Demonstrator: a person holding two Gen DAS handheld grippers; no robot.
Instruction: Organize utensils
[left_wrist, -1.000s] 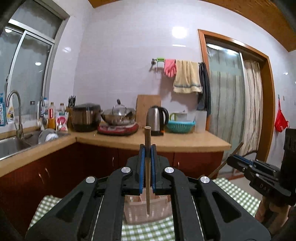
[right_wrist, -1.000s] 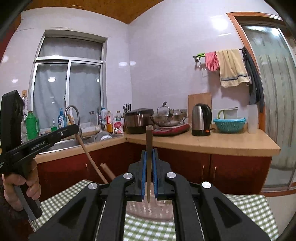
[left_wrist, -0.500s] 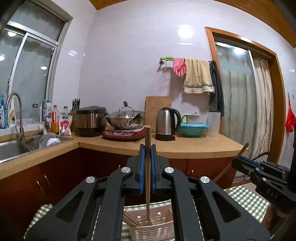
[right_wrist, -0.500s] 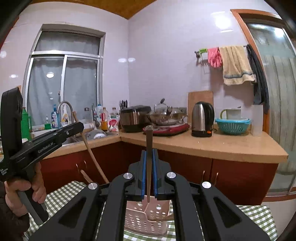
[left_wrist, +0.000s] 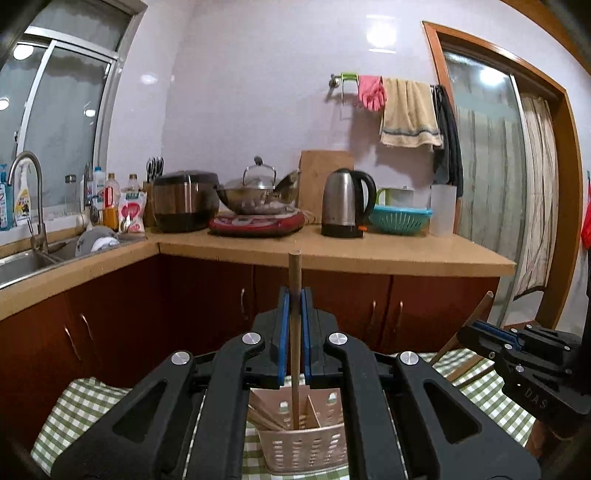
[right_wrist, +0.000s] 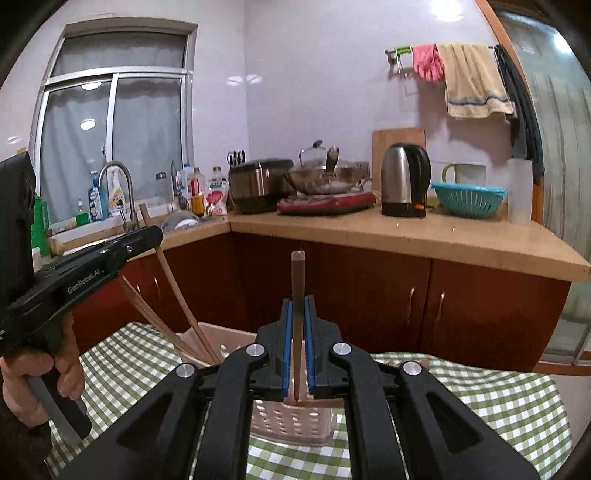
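Note:
My left gripper (left_wrist: 294, 295) is shut on a pale wooden chopstick (left_wrist: 295, 269) held upright, its lower end inside a pinkish perforated utensil basket (left_wrist: 306, 448) that holds other chopsticks. My right gripper (right_wrist: 297, 304) is shut on a darker chopstick (right_wrist: 297, 273), also upright, with its lower tip at the basket (right_wrist: 291, 419) rim. In the right wrist view the left gripper (right_wrist: 157, 234) comes in from the left in a hand (right_wrist: 64, 365), its chopstick (right_wrist: 173, 280) slanting down into the basket. The right gripper (left_wrist: 469, 330) shows at the right of the left wrist view.
The basket stands on a table with a green checked cloth (right_wrist: 480, 398). Behind it run dark red cabinets (left_wrist: 207, 295) under a wooden counter (left_wrist: 369, 251) with a kettle (left_wrist: 345, 203), a wok, a rice cooker, a teal colander (right_wrist: 467, 199) and a sink (left_wrist: 22, 258) at the left.
Both grippers have come down and forward toward the basket, which now looms larger. The left chopstick's lower end has sunk into the basket; the right one has dropped to its rim.

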